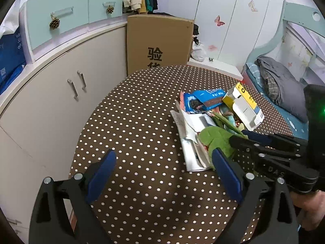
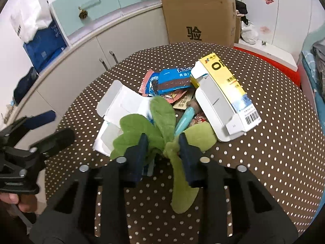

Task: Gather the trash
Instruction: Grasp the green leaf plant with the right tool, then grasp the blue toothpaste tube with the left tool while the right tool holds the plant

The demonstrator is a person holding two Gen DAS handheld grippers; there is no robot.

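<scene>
A pile of trash lies on the brown polka-dot table (image 1: 142,105) (image 2: 274,152). It holds a yellow-and-white box (image 1: 243,103) (image 2: 223,95), a blue snack wrapper (image 1: 205,99) (image 2: 170,81), a flattened white carton (image 1: 191,142) (image 2: 121,105) and a teal tube (image 2: 184,120). A bunch of green leaves (image 1: 215,140) (image 2: 142,126) lies at the pile's near edge. My right gripper (image 2: 163,148) (image 1: 239,136) is shut on the bunch's stem. My left gripper (image 1: 163,152) (image 2: 60,125) hangs open over bare tablecloth left of the pile, with nothing between its fingers.
A tall cardboard box (image 1: 158,42) (image 2: 199,18) stands behind the table. Beige cabinets (image 1: 50,101) (image 2: 81,61) run along the left. A bed (image 1: 284,89) with grey bedding lies on the right. A hand (image 2: 22,203) holds the left gripper's handle.
</scene>
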